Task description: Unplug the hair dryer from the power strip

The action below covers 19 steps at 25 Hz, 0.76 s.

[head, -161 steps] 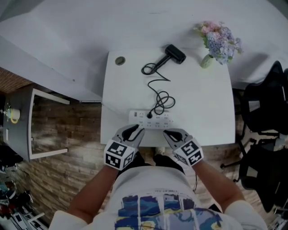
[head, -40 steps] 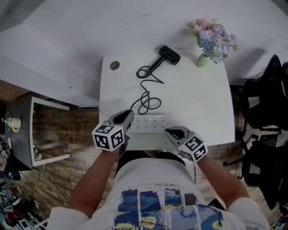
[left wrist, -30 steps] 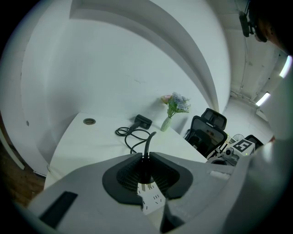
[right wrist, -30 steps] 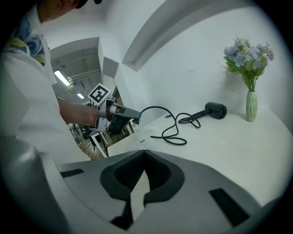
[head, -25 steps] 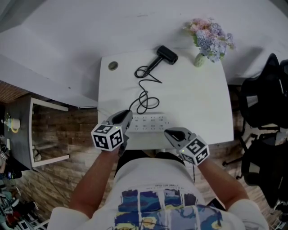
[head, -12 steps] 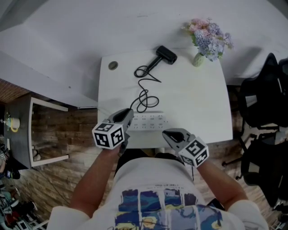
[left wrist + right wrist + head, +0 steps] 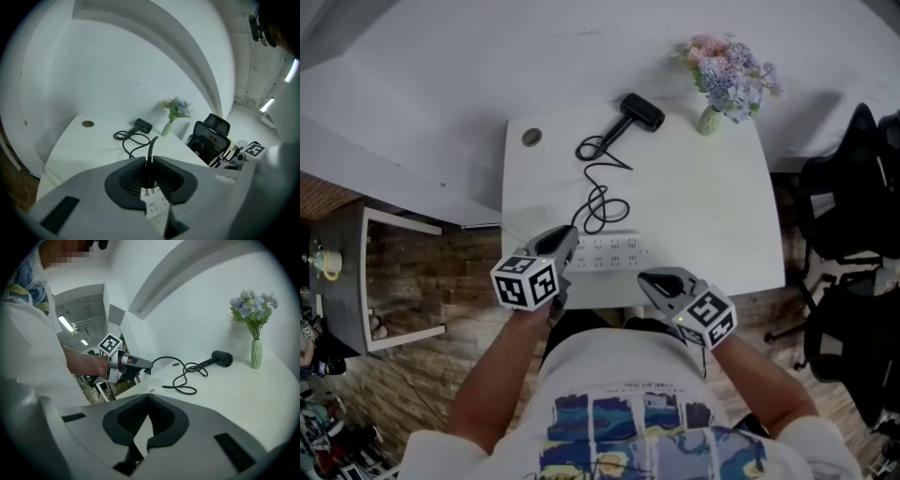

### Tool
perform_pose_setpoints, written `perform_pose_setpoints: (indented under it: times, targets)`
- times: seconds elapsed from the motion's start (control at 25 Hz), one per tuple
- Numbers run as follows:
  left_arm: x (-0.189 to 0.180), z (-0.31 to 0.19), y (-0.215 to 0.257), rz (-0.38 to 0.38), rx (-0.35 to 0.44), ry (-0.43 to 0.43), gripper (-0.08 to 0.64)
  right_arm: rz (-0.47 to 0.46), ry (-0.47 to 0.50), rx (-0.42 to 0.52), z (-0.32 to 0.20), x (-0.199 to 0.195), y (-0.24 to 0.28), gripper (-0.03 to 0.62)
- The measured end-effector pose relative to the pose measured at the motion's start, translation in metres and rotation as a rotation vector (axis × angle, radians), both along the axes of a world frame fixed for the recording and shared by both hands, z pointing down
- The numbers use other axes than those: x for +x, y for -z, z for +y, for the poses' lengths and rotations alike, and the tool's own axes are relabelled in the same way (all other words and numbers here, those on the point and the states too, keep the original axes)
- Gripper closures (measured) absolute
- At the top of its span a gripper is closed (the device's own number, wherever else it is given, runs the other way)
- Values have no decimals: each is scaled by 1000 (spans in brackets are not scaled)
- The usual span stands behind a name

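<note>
A black hair dryer point(image 7: 641, 111) lies at the back of the white table point(image 7: 703, 206), and its cord point(image 7: 602, 202) loops toward the white power strip point(image 7: 614, 253) near the front edge. My left gripper point(image 7: 567, 234) hovers over the strip's left end, shut on the black plug point(image 7: 149, 187). The plug's prongs are bare above the strip point(image 7: 157, 205). In the right gripper view the left gripper point(image 7: 140, 365) holds the plug point(image 7: 143, 371) in the air. My right gripper point(image 7: 647, 277) is shut and holds nothing, just in front of the strip's right end.
A vase of flowers point(image 7: 727, 75) stands at the table's back right corner. A round grommet point(image 7: 531, 137) sits at the back left. Black office chairs point(image 7: 853, 216) crowd the right side, and a grey side table point(image 7: 356, 253) stands to the left.
Early on the plug sat in the strip with both grippers in front of it. The left gripper has since closed on the plug and lifted it. Over the last second little moved.
</note>
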<state>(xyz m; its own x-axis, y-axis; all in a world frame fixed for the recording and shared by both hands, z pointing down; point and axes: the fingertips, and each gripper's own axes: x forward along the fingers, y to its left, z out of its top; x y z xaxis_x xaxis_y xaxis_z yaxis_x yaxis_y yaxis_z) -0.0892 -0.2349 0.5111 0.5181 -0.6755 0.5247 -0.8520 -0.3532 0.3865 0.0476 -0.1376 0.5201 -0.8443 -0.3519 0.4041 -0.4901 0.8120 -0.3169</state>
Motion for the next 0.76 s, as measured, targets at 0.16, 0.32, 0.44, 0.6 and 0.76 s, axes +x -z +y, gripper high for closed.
perform_pose_setpoints:
  times: [0.16, 0.32, 0.44, 0.6, 0.76]
  targets:
    - [2, -2, -1, 37, -17, 9, 512, 2, 2, 0, -2, 0, -3, 592]
    - [5, -1, -2, 52, -28, 11, 512, 7, 7, -8, -3, 0, -2, 592]
    - [6, 0, -2, 65, -31, 13, 512, 0, 12, 3, -5, -2, -2, 592]
    - [8, 2, -1, 75, -32, 12, 512, -6, 17, 10, -4, -4, -3, 592]
    - [9, 5, 0, 87, -37, 13, 512, -11, 23, 28, -2, -4, -9, 592]
